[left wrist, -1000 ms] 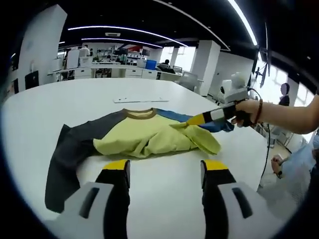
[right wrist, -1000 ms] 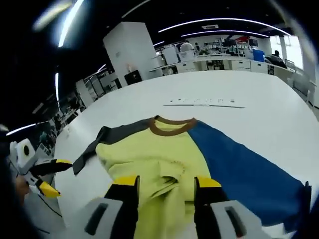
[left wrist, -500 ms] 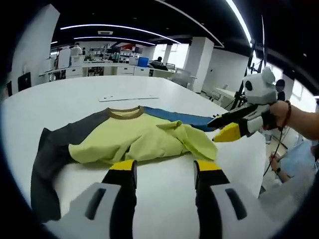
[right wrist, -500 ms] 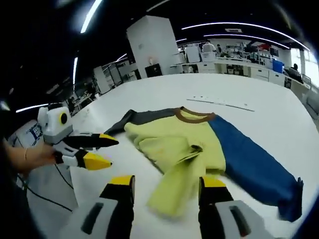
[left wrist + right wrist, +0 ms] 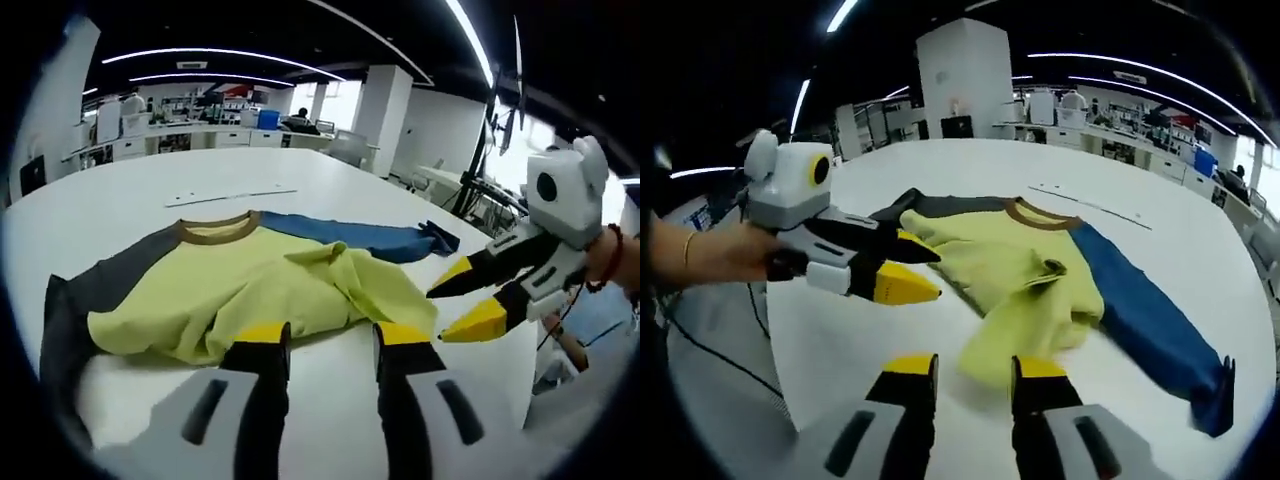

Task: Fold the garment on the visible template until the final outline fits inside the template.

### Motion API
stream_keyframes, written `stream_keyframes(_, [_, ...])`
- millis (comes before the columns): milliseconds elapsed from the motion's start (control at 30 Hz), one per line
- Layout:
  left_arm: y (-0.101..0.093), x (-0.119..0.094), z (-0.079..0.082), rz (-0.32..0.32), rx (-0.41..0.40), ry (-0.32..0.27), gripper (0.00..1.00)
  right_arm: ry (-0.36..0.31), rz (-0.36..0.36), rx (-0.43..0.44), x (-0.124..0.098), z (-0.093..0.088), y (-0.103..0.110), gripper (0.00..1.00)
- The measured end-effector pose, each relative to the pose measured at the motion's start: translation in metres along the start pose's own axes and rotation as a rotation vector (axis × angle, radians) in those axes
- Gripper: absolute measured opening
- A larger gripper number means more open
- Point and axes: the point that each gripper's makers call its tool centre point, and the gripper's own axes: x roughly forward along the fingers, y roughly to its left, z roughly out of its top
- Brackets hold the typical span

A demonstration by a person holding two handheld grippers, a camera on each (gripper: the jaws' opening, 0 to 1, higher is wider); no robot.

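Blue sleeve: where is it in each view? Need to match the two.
Left gripper view: the blue sleeve runs from the collar toward the right, upper centre, its cuff near the right gripper.
Right gripper view: the blue sleeve runs down the right side, its cuff at lower right.
Shared landmark: the brown collar, where the sleeve starts.
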Motion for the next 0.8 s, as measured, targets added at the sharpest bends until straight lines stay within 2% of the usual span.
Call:
stream_keyframes(167, [-0.005, 0.017, -0.007, -0.006, 0.032, 0.040, 0.27, 0.011, -0.008, -0.014, 0.006, -0.007, 0.008, 0.21])
stream_keyframes(333, [-0.011, 0.031, -0.015, -0.003, 0.051, 0.074, 0.27, 0.015, -0.054, -0.014, 0.013, -0.008, 0.004, 0.20])
stream_keyframes(433, [-0.011, 0.038, -0.020, 0.016, 0.073, 0.097, 0.27, 0.033, -0.107, -0.006, 0.018, -0.011, -0.003, 0.20])
stream_keyframes(567, [-0.007, 0.044, -0.021, 0.040, 0.067, 0.107, 0.26, 0.046, -0.142, 0.058, 0.025, -0.016, -0.009, 0.18])
stream_keyframes(667, [-0.004, 0.047, -0.022, 0.056, 0.063, 0.111, 0.25, 0.065, -0.161, 0.069, 0.029, -0.020, -0.014, 0.17])
stream_keyframes(800, [0.002, 0.049, -0.021, 0.087, 0.088, 0.121, 0.18, 0.084, -0.177, 0.094, 0.033, -0.027, -0.017, 0.17])
